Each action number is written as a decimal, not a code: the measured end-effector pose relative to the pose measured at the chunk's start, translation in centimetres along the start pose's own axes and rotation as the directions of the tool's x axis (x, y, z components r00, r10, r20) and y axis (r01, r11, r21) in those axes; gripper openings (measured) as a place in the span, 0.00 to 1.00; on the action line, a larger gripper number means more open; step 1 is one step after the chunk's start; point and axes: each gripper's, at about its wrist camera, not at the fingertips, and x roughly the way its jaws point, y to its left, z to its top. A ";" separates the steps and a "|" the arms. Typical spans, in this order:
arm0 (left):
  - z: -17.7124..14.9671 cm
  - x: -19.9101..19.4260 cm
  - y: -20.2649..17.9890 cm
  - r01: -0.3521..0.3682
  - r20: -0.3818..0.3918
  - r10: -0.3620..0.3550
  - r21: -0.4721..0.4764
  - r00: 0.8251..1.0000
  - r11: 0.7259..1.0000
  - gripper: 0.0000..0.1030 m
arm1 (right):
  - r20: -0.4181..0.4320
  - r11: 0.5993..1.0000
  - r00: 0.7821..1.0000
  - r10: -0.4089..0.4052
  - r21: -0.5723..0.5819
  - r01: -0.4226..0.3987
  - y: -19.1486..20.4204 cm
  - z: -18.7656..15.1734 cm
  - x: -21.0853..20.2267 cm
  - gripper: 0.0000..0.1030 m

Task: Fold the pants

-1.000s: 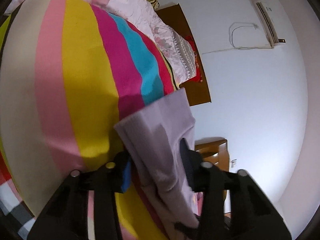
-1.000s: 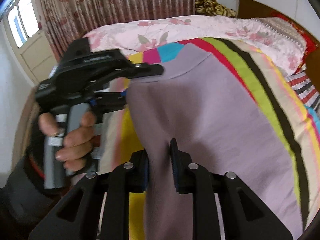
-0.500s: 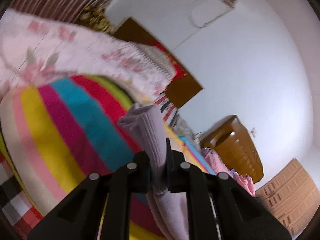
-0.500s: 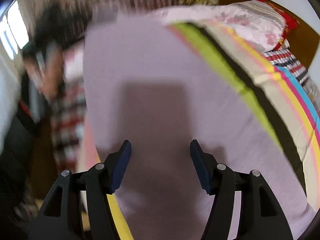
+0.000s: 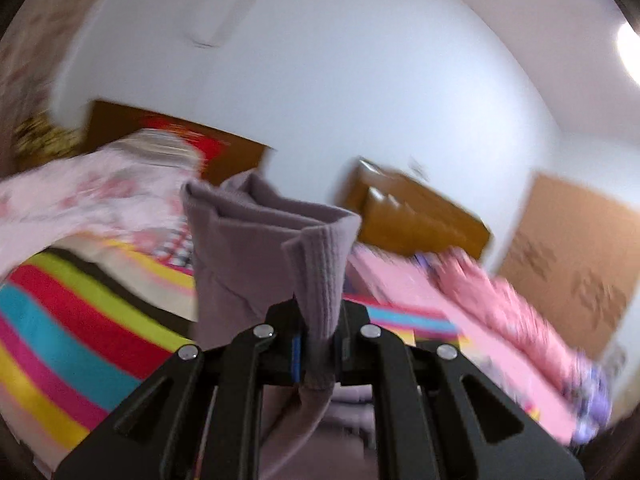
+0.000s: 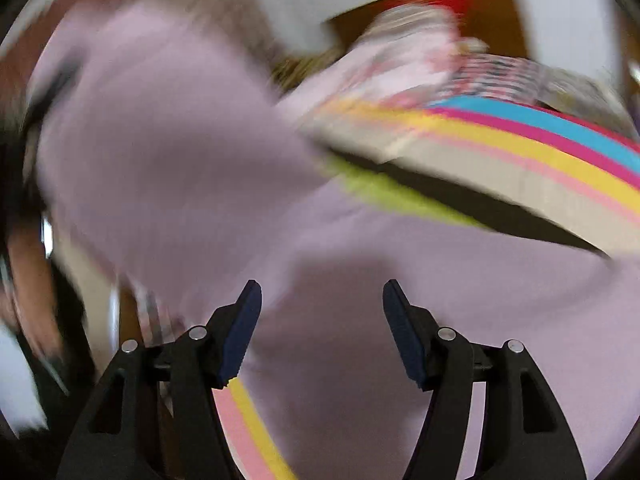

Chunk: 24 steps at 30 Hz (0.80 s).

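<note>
The pale mauve pants (image 5: pixel 260 240) stand up in a bunched fold in the left wrist view. My left gripper (image 5: pixel 318 344) is shut on their thick hem or waistband edge and holds it lifted above the striped bed. In the right wrist view the pants (image 6: pixel 360 300) spread wide across the bed, with one part raised at the left, blurred. My right gripper (image 6: pixel 322 332) is open and empty, just above the flat cloth.
A striped bedspread (image 5: pixel 80 320) covers the bed, also in the right wrist view (image 6: pixel 520 152). A floral quilt (image 5: pixel 80 192), a wooden headboard (image 5: pixel 168 136), a wooden cabinet (image 5: pixel 416 216) and pink clothes (image 5: pixel 500 312) lie around. Both views are motion-blurred.
My left gripper closed on the pants and swung them up and across the bed. My right gripper let go of the cloth, opened wide and stayed open.
</note>
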 end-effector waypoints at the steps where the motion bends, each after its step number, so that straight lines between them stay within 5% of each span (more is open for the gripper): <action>1: -1.3 1.6 -2.6 0.025 -0.048 -0.023 0.046 0.999 0.999 0.10 | 0.062 0.998 0.998 -0.018 0.061 0.014 -2.2 0.0 -2.6 0.61; 5: -7.8 8.2 -9.2 0.067 -0.240 -0.028 0.158 0.970 0.985 0.11 | 0.257 0.950 0.964 -0.064 0.310 -0.020 -9.3 -1.7 -10.8 0.62; 10: -17.4 15.7 -12.9 0.095 -0.508 0.046 0.249 0.860 0.964 0.20 | 0.314 0.886 0.931 -0.188 0.463 0.023 -15.2 -5.2 -17.4 0.62; 11: -17.7 15.3 -13.3 0.096 -0.492 0.052 0.270 0.869 0.958 0.24 | 0.314 0.881 0.930 -0.193 0.473 0.023 -15.6 -5.8 -18.3 0.62; 13: -16.4 13.9 -12.8 0.126 -0.486 -0.001 0.224 0.874 0.967 0.59 | 0.306 0.886 0.935 -0.181 0.464 0.020 -15.9 -6.7 -19.1 0.62; 14: -15.5 12.8 -12.4 0.113 -0.450 -0.009 0.205 0.893 0.972 0.76 | 0.298 0.890 0.939 -0.174 0.456 0.021 -16.0 -7.0 -19.2 0.62; 15: -13.9 10.5 -11.6 0.080 -0.367 -0.011 0.172 0.930 0.982 0.82 | 0.290 0.895 0.943 -0.162 0.447 0.016 -15.7 -7.3 -19.2 0.62; 19: -10.0 3.4 -5.9 -0.045 -0.155 0.041 -0.020 0.987 0.999 0.99 | 0.192 0.923 0.980 -0.050 0.385 -0.028 -13.7 -9.1 -17.7 0.62; 21: -9.9 1.5 -2.4 -0.172 -0.154 0.156 -0.097 0.976 0.980 0.98 | 0.125 0.928 0.992 -0.025 0.372 -0.024 -12.6 -10.0 -16.9 0.62; 24: -10.2 1.0 -0.6 -0.303 -0.217 0.278 -0.091 0.936 0.949 0.97 | 0.015 0.928 1.000 0.016 0.371 -0.020 -11.0 -11.8 -15.5 0.62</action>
